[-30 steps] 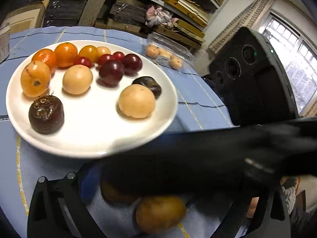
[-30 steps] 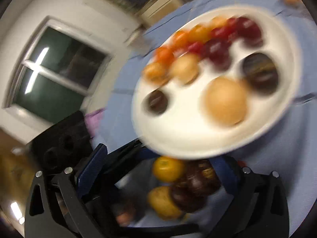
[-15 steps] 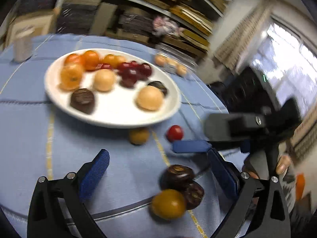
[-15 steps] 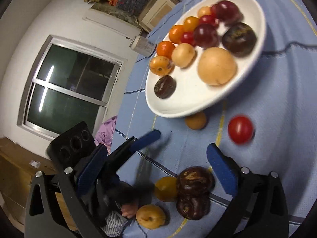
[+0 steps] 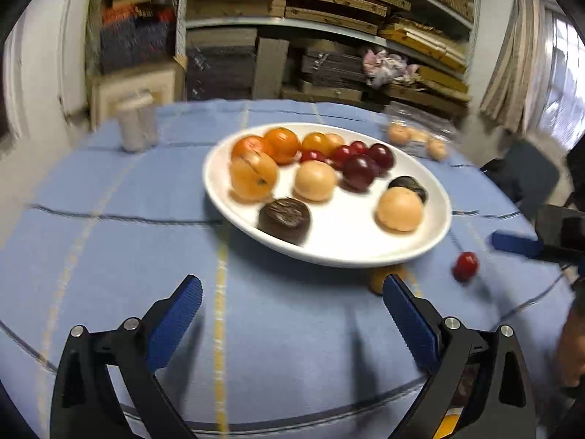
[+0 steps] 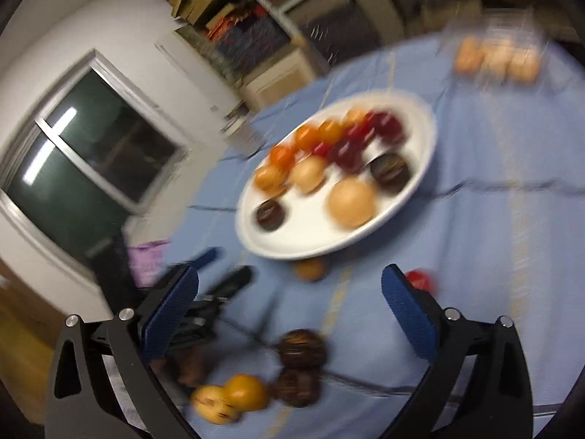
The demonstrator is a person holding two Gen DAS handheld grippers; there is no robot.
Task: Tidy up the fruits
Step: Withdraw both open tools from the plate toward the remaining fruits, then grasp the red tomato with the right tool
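Observation:
A white plate [image 5: 343, 248] on the blue tablecloth holds several orange, red, tan and dark fruits; it also shows in the right wrist view [image 6: 303, 245]. A small orange fruit [image 5: 378, 278] and a red cherry tomato [image 5: 465, 265] lie on the cloth in front of the plate. My left gripper [image 5: 292, 292] is open and empty, in front of the plate. My right gripper [image 6: 290, 285] is open and empty above loose fruit: two dark fruits [image 6: 301, 349], an orange one [image 6: 246, 391] and a yellow one [image 6: 214, 404]. The right gripper's blue finger [image 5: 513, 243] shows at the right edge of the left wrist view.
A clear packet of tan fruits [image 5: 416, 139] lies behind the plate on the right. A white bottle [image 5: 133, 124] stands at the back left. Shelves of stacked boards [image 5: 329, 29] rise behind the round table. The right wrist view is blurred.
Both grippers have pulled back and apart. The left view has swung left and up, so the loose dark and yellow fruits have left it. The plate looks farther from the right gripper.

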